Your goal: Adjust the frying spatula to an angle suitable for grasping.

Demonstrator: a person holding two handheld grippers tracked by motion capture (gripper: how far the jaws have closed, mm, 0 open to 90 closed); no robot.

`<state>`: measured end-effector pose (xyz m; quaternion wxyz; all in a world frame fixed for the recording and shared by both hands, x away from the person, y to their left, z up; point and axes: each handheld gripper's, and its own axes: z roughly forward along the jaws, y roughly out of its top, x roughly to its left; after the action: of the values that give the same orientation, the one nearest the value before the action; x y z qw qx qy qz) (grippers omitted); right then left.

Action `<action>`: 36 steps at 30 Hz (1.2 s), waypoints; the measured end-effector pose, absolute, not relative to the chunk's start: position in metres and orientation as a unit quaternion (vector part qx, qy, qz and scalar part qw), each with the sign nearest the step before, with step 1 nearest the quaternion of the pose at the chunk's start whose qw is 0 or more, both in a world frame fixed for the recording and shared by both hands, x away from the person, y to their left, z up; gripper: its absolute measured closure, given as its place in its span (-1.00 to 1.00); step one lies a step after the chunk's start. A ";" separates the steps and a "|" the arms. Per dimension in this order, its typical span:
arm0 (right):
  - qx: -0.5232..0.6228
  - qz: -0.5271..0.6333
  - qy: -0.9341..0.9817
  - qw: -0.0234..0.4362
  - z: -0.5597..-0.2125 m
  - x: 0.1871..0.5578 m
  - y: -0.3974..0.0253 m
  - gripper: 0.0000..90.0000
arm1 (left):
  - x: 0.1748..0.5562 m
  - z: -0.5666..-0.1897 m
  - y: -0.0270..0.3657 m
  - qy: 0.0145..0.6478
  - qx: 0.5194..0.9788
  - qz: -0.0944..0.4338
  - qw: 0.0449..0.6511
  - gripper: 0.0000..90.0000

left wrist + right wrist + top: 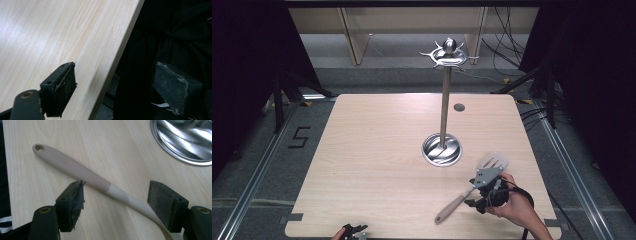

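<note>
Beige spatula (pixel 75 168) lies between the right hand-held gripper's (pixel 116 203) spread jaws, seemingly untouched.

One spatula (pixel 472 189), one steel utensil stand (pixel 442 149), two grippers, perhaps one small grey disc (pixel 459 107) on the table (pixel 372 150).

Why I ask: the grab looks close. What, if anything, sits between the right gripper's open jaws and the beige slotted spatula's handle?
Nothing visible. The right gripper stands open over the beige slotted spatula, its handle lying on the bare wooden table between the jaws.
</note>
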<state>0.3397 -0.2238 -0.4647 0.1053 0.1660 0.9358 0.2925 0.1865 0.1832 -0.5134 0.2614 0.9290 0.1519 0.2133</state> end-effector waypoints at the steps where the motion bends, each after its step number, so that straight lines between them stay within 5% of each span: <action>1: 0.156 0.290 0.938 0.106 -0.466 0.341 -0.222 -0.31 | 0.186 -0.515 0.182 0.154 0.926 0.225 0.262 -0.61; 36: 0.068 0.210 0.975 0.014 -0.489 0.367 -0.193 -0.12 | 0.186 -0.515 0.182 0.155 0.927 0.220 0.262 -0.61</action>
<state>0.3671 -0.1928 -0.4889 0.0138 0.0679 0.9753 0.2096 0.1863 0.1825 -0.5149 0.2619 0.9267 0.1549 0.2204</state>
